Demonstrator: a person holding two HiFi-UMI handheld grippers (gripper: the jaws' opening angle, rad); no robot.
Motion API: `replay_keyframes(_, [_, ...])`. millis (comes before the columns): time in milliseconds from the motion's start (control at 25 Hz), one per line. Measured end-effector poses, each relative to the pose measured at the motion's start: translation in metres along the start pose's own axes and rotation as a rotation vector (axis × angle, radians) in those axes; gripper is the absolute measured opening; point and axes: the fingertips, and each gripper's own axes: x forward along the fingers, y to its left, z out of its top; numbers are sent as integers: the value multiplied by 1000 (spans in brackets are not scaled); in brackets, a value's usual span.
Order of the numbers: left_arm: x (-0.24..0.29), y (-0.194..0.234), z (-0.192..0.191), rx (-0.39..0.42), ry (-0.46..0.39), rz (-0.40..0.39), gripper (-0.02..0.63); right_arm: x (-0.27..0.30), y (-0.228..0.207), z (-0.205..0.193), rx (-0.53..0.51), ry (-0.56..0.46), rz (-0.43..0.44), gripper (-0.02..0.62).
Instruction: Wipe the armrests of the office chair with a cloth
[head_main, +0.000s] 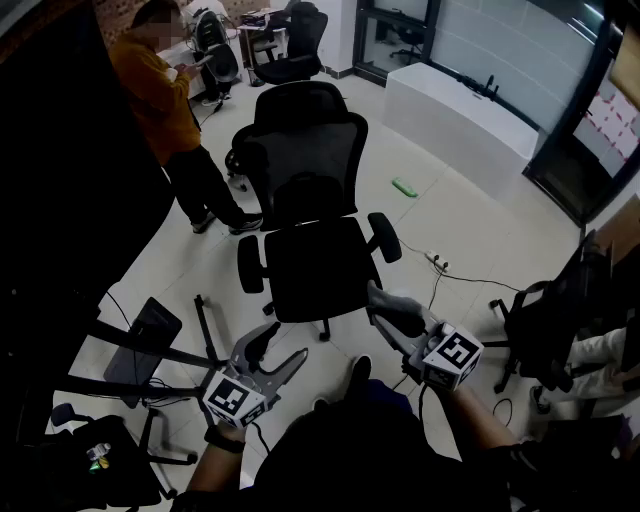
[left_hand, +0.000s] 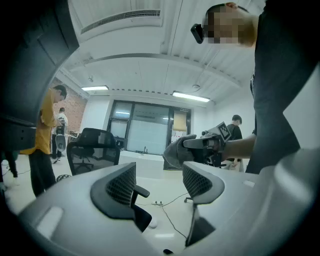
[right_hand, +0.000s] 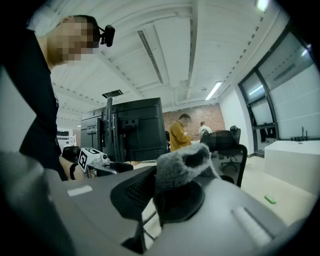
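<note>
Right gripper view: the right gripper (right_hand: 175, 176) was seen clamped on a fuzzy grey cloth (right_hand: 186, 161), which bulged up from between the jaws. In the left gripper view, the left gripper (left_hand: 159, 183) was shown with its jaws parted and nothing held between them — only pale floor and a cable lay beyond. In the head view, the cloth was held just beside the front corner of the black mesh office chair (head_main: 312, 268), below the padded black armrest (head_main: 385, 237) on that side. The opposite armrest (head_main: 250, 266) lay well apart from both grippers. A person in a mustard top (head_main: 160, 95) stood behind the chair.
</note>
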Motion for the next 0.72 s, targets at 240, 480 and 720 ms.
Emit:
replay_keyframes(240, [45, 30, -1, -3, 11, 5, 316, 22, -56, 4, 2, -8, 8, 18])
replay_keyframes(480, [116, 82, 0, -16, 46, 44, 316, 60, -146, -3, 32, 18, 43, 18])
replay_keyframes(720, [204, 125, 7, -38, 101, 79, 318, 92, -241, -4, 59, 56, 102, 19])
